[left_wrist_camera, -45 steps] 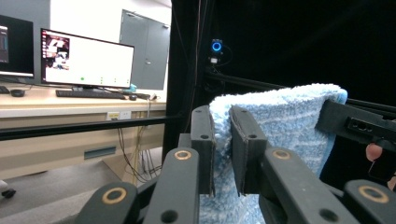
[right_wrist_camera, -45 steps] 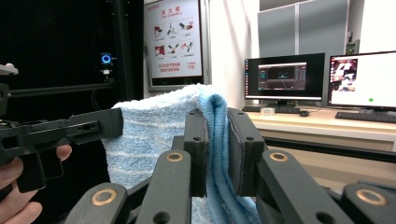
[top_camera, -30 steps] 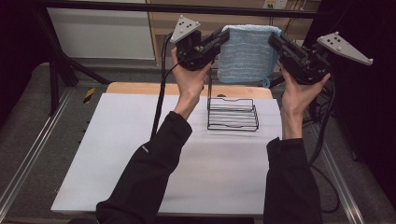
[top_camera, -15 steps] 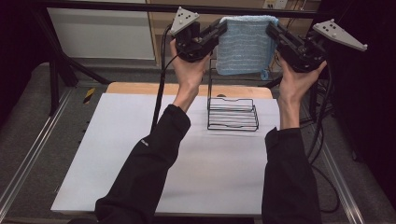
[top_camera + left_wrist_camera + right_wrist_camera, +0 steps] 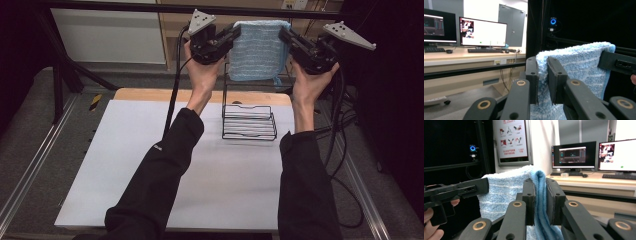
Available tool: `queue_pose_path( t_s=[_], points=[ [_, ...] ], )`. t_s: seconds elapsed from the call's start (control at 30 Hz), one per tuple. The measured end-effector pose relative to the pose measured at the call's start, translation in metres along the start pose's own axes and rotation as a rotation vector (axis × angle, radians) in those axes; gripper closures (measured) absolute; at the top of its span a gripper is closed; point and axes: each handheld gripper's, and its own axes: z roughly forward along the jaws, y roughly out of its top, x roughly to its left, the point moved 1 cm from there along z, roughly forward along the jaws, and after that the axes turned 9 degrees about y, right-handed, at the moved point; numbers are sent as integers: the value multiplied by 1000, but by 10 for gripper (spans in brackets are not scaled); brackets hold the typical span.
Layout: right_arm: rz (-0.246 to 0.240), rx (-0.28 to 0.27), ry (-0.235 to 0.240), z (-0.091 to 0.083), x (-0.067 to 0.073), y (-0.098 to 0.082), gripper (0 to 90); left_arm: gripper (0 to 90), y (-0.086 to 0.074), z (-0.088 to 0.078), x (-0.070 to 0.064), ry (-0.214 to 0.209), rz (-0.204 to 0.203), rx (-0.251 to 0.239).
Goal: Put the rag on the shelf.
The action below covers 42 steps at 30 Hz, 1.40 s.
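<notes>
High view: I hold blue towel (image 5: pixel 259 50) up past wire rack (image 5: pixel 248 121), left gripper (image 5: pixel 235 33) at 9 o'clock, right gripper (image 5: pixel 284 34) at 3; gripper views show jaws pinching cloth

white table (image 5: pixel 150 165); black wire rack (image 5: pixel 249 121) stands on it near far edge.

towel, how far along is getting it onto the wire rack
Done: each claw is shut on a top corner, left claw, right claw. In hand: the blue towel hangs spread between them, above the wire rack. Left: lower it onto the rack and let go, probably.
</notes>
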Motion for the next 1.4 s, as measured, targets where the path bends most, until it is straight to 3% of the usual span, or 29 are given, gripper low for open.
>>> queue_pose_path(
  t_s=[0.67, 1.0, 1.4],
  points=[
    [0, 54, -18, 8, -20, -29, 796, 795, -26, 20, 8, 6, 46, 55],
    [-15, 35, -13, 14, -25, -17, 796, 795, -18, 25, 10, -7, 29, 37],
    [28, 65, -12, 3, -37, -53, 796, 793, -47, 21, 5, -29, 100, 90]
  ],
)
